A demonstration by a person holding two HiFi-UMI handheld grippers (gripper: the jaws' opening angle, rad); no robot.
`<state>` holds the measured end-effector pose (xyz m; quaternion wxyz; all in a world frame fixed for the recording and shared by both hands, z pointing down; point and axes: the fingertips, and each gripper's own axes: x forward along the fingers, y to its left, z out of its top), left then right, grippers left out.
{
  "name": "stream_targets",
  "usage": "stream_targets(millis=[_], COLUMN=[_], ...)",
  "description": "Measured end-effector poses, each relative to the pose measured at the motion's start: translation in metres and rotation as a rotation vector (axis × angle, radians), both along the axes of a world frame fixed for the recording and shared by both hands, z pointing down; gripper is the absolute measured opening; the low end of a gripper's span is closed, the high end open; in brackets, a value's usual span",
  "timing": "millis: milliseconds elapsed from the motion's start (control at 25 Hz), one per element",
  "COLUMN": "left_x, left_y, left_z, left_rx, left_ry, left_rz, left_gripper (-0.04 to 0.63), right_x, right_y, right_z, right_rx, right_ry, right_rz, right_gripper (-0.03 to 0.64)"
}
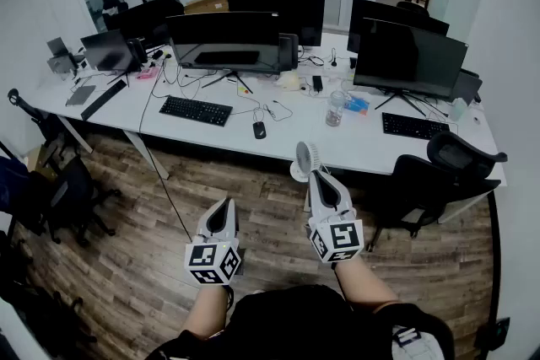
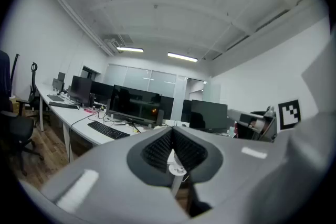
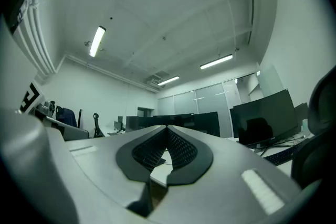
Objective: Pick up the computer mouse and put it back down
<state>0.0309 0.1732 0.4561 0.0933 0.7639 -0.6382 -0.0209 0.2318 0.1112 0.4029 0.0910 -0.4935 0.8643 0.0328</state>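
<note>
1. Nearest the camera, low in the frame, the left gripper (image 1: pixel 225 205) and right gripper (image 1: pixel 315 175) hang over the wooden floor (image 1: pixel 126 265). Both have their fingers pressed together and hold nothing.
2. Just above the right gripper, a small white fan (image 1: pixel 305 160) stands at the near edge of the table (image 1: pixel 363 152).
3. Near frame centre, the computer mouse (image 1: pixel 259 130) lies untouched on the white table, right of a black keyboard (image 1: pixel 196 110).
4. The approach likely calls for stepping closer, spreading one gripper's fingers early, then straddling the mouse's sides clear of the loose cables (image 1: pixel 275 110).
5. Farther up, dark monitors (image 1: pixel 226 42) line the table, and an office chair (image 1: pixel 443 173) sits at the right.
</note>
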Motion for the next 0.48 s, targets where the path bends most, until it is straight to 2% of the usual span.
stream_targets(millis=[480], left_x=[-0.035], left_y=[-0.016], left_z=[0.007], left_rx=[-0.009], left_ry=[-0.002], left_rz=[0.004], left_gripper=[0.054], right_x=[-0.039], right_y=[-0.018], right_z=[0.006], right_rx=[-0.003], right_ry=[0.021], right_rz=[0.021], right_gripper=[-0.002])
